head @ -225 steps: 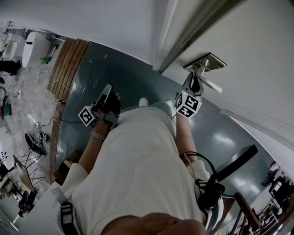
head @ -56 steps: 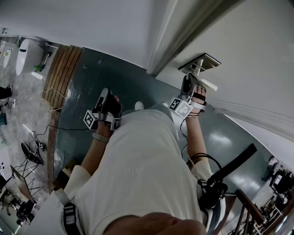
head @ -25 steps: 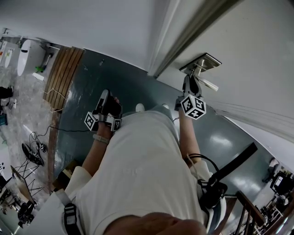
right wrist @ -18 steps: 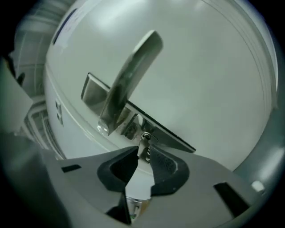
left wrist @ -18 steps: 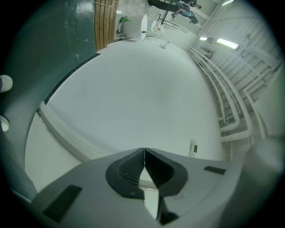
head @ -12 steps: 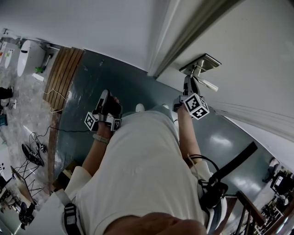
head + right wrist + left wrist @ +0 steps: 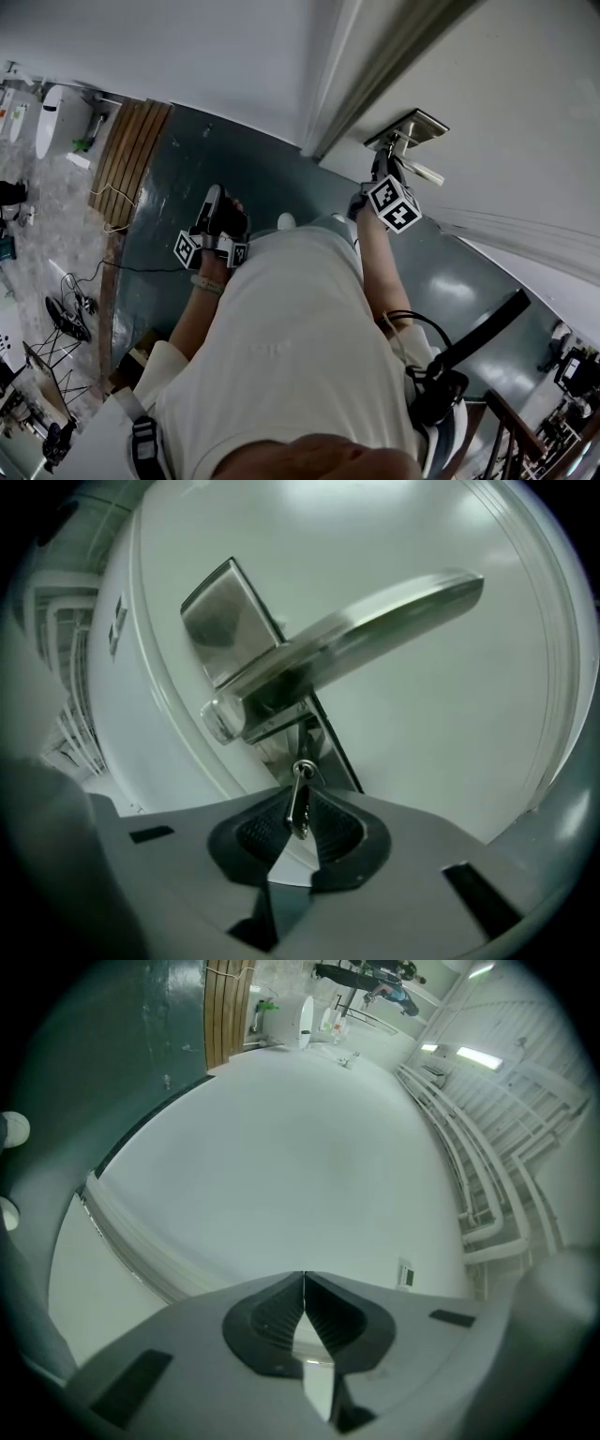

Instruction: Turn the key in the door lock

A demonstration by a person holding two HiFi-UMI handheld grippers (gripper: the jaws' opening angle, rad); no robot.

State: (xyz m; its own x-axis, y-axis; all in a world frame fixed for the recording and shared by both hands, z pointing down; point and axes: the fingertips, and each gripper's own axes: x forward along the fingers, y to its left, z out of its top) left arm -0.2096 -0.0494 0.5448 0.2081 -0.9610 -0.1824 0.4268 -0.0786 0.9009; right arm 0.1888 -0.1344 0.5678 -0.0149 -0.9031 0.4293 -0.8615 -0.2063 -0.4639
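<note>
The white door [image 7: 525,112] fills the head view from 12 to 3 o'clock, its edge running down to the dark green floor [image 7: 234,159]. On it sits a brushed-metal lock plate [image 7: 220,621], a tall rectangle. In your right gripper view its top corner stands at 11 o'clock. From the plate a flat silver lever handle [image 7: 375,621] reaches out toward 2 o'clock, smeared because it is so close to the lens.

Your left gripper [image 7: 304,1283] is at 9 o'clock in the head view, well apart from the door. Its jaws are pressed together with nothing between them, and they face a bare white wall [image 7: 281,1176].

Your right gripper [image 7: 298,794] is up at the lock, at 1 o'clock in the head view, just beneath the lever. Its jaws have just been closing, and the ribbed pads now clamp the key [image 7: 298,808].

The key is small, silvery and seen edge-on. It stands nearly upright with its top leaning a touch toward 12 o'clock. Its tip is in the round keyhole at 6 o'clock from the lever's hub.

The key's blade is buried in the lock, so you cannot see its teeth. The gripper body cuts off the lower part of the plate. In the head view the marker cube and gripper cover the key completely.
</note>
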